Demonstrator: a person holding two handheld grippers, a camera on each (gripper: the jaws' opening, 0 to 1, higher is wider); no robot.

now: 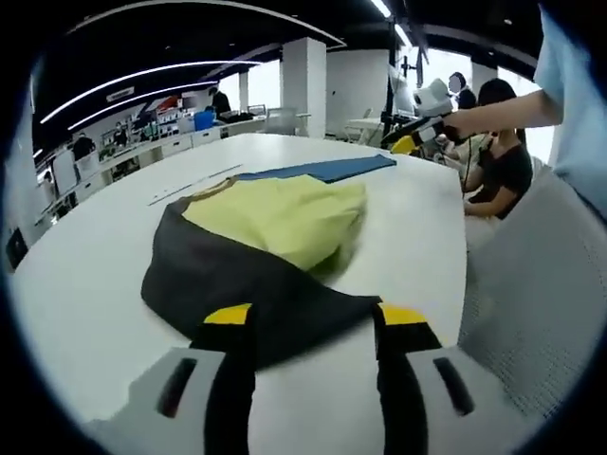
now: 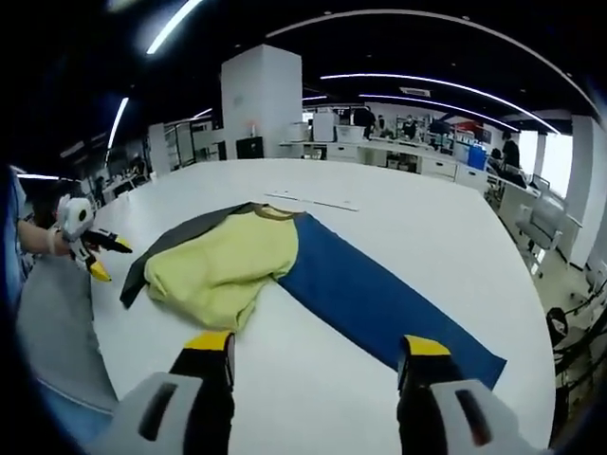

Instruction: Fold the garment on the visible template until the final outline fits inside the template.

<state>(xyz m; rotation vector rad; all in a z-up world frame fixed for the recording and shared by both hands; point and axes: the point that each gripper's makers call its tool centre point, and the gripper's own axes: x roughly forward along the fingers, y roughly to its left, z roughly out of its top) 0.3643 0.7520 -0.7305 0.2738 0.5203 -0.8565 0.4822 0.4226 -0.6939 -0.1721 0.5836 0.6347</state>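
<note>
Garment, yellow over dark grey, lies crumpled on the white counter just ahead of my left claw, spread and empty. My right claw also spread. Blue template lies beyond, partly under it.

White table: yellow-and-dark garment crumpled, partly overlapping flat blue template.
</note>
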